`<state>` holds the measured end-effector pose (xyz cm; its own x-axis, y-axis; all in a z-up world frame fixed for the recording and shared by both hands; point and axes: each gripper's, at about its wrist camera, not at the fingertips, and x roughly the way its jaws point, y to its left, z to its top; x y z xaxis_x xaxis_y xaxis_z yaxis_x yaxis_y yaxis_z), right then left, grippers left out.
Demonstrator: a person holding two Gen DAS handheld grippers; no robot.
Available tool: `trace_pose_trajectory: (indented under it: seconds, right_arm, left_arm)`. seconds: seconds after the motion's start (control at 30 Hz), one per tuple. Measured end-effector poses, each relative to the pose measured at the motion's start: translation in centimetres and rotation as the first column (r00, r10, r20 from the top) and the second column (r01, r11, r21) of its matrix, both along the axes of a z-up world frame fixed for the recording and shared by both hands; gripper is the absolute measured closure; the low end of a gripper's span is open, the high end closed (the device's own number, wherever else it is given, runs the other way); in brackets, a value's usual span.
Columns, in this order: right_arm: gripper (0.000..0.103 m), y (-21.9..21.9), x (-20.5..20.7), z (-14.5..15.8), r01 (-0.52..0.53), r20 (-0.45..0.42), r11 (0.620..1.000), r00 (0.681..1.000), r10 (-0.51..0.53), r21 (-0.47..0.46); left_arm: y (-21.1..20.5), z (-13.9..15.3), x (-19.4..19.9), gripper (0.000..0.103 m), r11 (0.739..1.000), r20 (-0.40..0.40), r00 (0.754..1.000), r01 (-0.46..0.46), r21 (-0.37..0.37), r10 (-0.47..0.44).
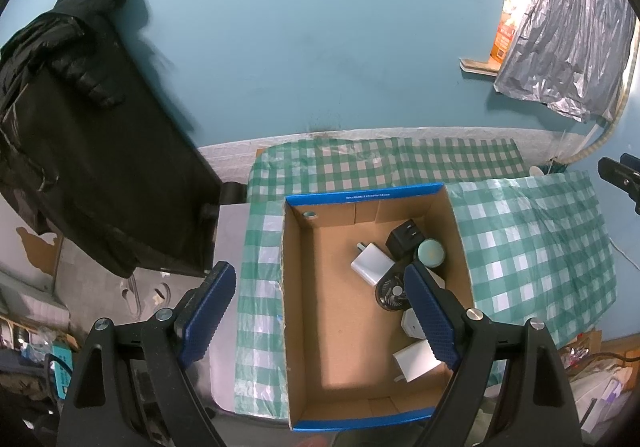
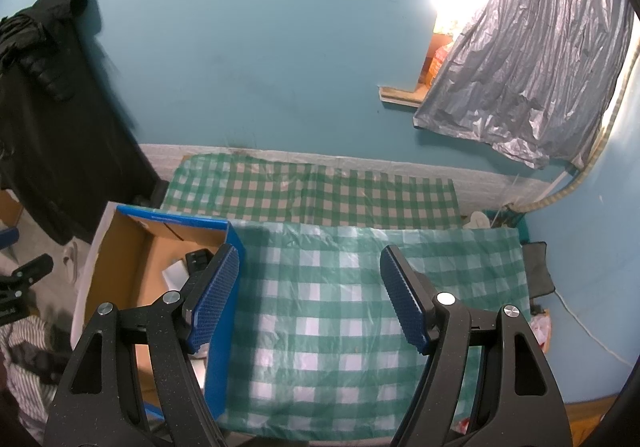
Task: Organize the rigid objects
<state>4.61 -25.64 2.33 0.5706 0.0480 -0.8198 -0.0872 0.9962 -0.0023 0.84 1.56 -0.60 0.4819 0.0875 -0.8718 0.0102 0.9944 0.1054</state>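
Cardboard is where everything has ended up: the box (image 1: 340, 327) with the blue rim sits on the left part of the checked cloth (image 2: 340, 307), and all the small rigid things you can see are inside it, bunched along its right wall. You have a white charger (image 1: 372, 263), a black plug (image 1: 406, 237) touching a round teal puck (image 1: 430, 252), a small black fan (image 1: 390, 293), and two more white adapters (image 1: 416, 361) nearer you.

Your left gripper (image 1: 320, 313) hangs above the box with its jaws spread wide and nothing between them. Your right gripper (image 2: 310, 297) is likewise parted and empty, held over bare cloth just right of the box. No loose item shows on the cloth in either view, so the gathering looks close to done; what remains, if anything, is tidying the heap.

If you mean to straighten it, work with the left gripper, since it is already over the box. Come down on one piece at a time and start with the white charger, which lies most free of its neighbours. Close across its flat sides, not its prongs. The fan is partly hidden behind your right finger (image 1: 430, 313), so shift for a clear look before reaching for it. The box's left half is bare; set things there, apart from each other. Keep the right gripper wide of the box wall so you do not nudge it.
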Motion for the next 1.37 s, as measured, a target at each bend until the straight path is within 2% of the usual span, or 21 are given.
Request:
trace_pose_trajectory:
  seconds: [1.37]
  right_arm:
    - [0.030, -0.35, -0.79, -0.49, 0.004, -0.012, 1.000, 1.000, -0.004, -0.004]
  left_arm:
    - [-0.09, 0.18, -0.29, 0.016, 1.000, 0.008, 1.000, 0.011, -0.002, -0.011]
